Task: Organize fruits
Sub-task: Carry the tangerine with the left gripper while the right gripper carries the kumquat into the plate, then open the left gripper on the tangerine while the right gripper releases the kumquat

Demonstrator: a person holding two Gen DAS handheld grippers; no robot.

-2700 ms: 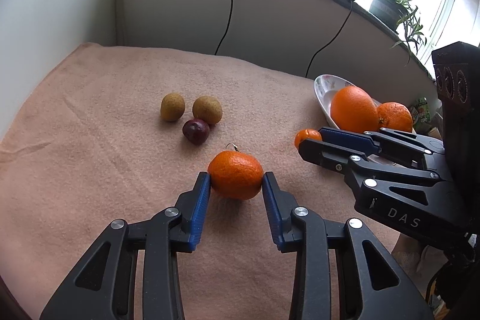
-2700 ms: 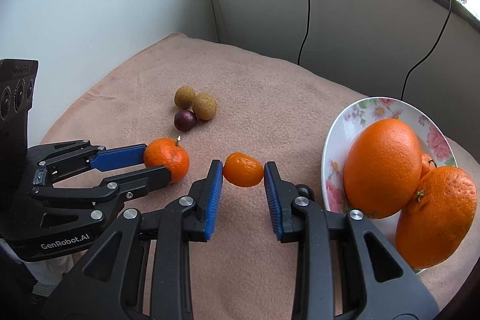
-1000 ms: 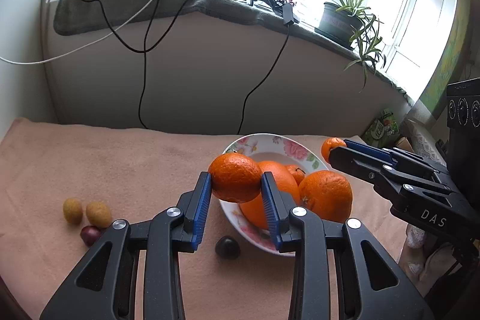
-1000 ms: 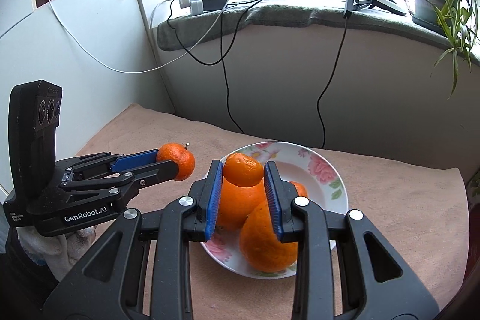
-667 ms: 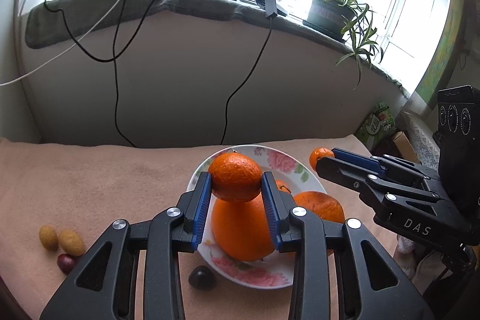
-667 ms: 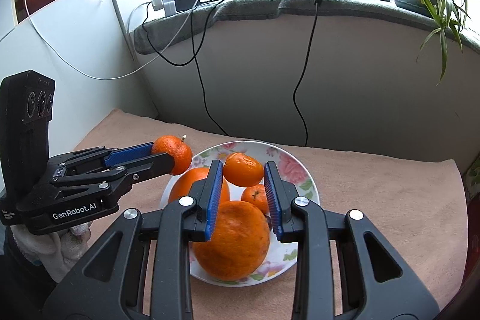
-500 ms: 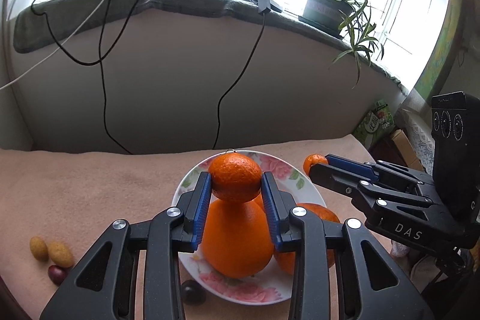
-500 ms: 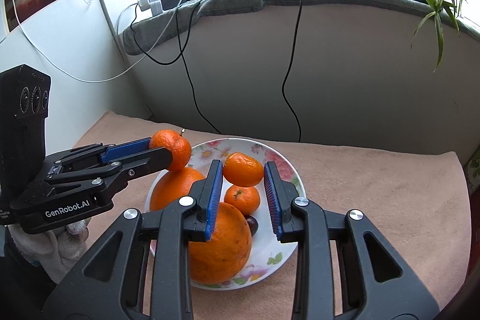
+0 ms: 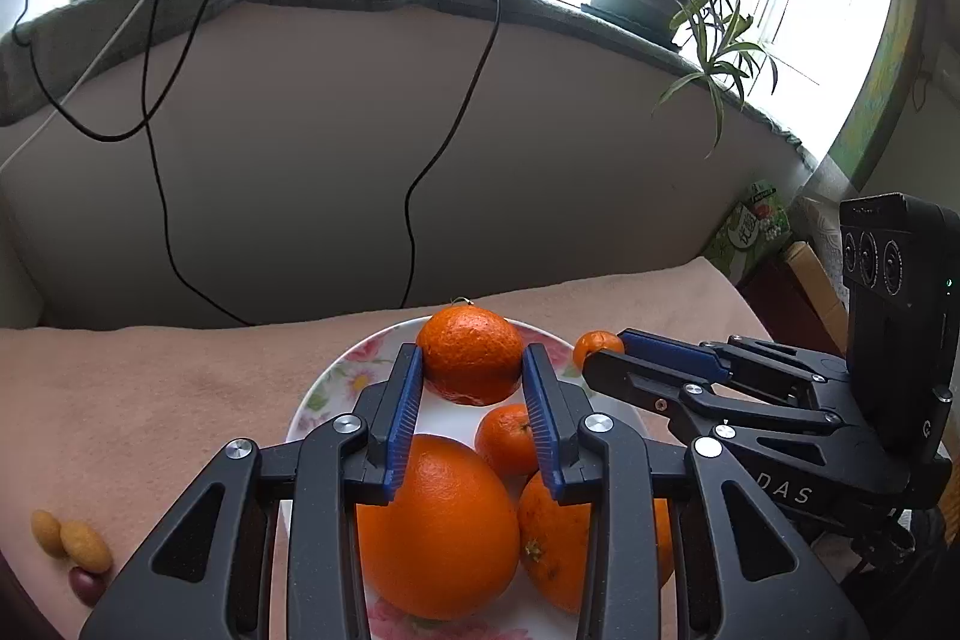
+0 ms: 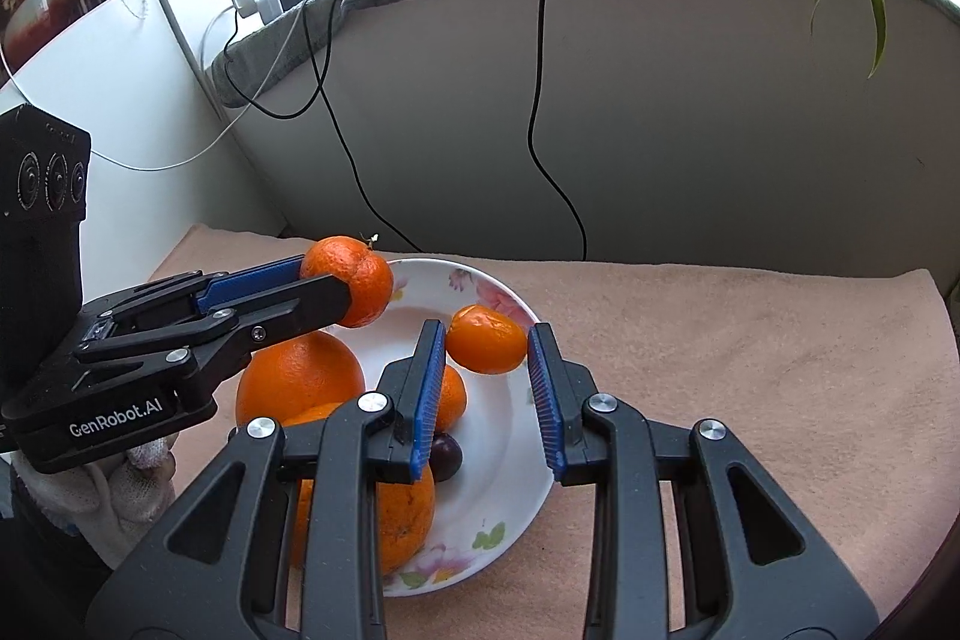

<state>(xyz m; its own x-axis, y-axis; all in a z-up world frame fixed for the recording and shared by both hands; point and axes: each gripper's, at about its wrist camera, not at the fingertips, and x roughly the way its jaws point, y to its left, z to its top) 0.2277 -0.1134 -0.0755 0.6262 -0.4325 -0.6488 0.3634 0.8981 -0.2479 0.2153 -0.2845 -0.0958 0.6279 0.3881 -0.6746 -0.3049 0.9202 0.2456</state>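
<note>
1. While I hold both grippers over it, the peach blanket [image 10: 750, 370] spreads wide across the table under everything.
2. My left gripper [image 9: 471, 370] and my right gripper [image 10: 486, 346] are the big black things with blue pads, side by side above the plate.
3. My flowered plate [image 10: 510, 466] sits on the blanket, and it has fruit in it.
4. One big orange [image 9: 435, 526] lies in the plate, close under my left gripper.
5. Another orange [image 9: 555, 544] lies just beside it, touching it.
6. My left gripper is pinching a bumpy tangerine [image 9: 470, 363] above the far side of the plate.
7. My right gripper is pinching a small tangerine [image 10: 486, 346] above the plate, near its far rim.
8. One more little tangerine [image 9: 507, 439] rests in the plate.
9. A dark plum [image 10: 447, 454] sits in the plate too.
10. Two small tan fruits [image 9: 72, 541] and a dark red one [image 9: 87, 586] lie on the blanket, well apart from the plate.
</note>
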